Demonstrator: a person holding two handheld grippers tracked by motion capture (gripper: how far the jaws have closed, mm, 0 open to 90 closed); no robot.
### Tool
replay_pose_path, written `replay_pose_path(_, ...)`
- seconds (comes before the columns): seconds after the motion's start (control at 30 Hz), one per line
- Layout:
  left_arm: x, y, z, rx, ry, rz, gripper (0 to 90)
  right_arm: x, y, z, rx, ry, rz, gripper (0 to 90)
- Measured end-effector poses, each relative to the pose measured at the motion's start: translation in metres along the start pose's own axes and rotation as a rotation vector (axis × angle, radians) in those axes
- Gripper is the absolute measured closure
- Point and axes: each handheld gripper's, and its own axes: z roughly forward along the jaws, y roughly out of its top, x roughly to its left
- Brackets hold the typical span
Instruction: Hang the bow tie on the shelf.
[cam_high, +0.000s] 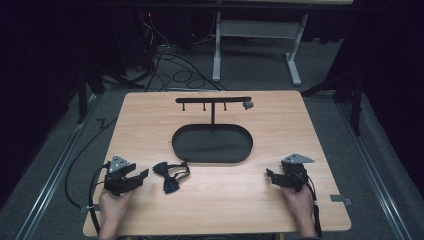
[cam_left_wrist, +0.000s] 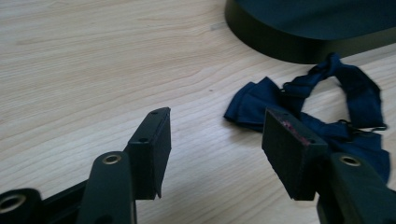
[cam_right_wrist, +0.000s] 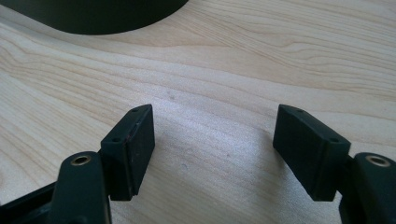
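Note:
A dark blue bow tie (cam_high: 170, 175) with its strap lies on the wooden table (cam_high: 300, 210), just in front of the black oval tray (cam_high: 185, 145). My left gripper (cam_high: 142, 176) rests on the table a little to the left of the tie, open and empty. In the left gripper view the bow tie (cam_left_wrist: 261, 100) lies just beyond my right-hand jaw, with the gripper (cam_left_wrist: 215, 122) apart from it. My right gripper (cam_high: 270, 175) sits open at the table's right front, with bare wood between its jaws (cam_right_wrist: 212, 120).
The tray carries an upright post with a crossbar (cam_high: 212, 99) bearing small hooks. Tray edge (cam_left_wrist: 299, 49) shows near the tie, and the tray (cam_right_wrist: 93, 18) appears again at top left. Cables and a white frame (cam_high: 217, 45) lie beyond the table.

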Motion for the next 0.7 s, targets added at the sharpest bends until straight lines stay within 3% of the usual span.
replay_pose_path(0.23,-0.019,0.012,0.002,-0.01,-0.058,0.038,45.2,0.0,0.0,0.0,0.0,0.003,-0.002,30.2)
replay_pose_path(0.43,-0.035,0.024,0.013,-0.008,-0.096,0.081,48.1,0.0,0.0,0.0,0.001,0.005,-0.001,30.2)
replay_pose_path(0.7,-0.045,0.034,0.029,0.023,-0.091,0.141,51.2,0.0,0.0,0.0,0.001,0.004,-0.002,30.2)
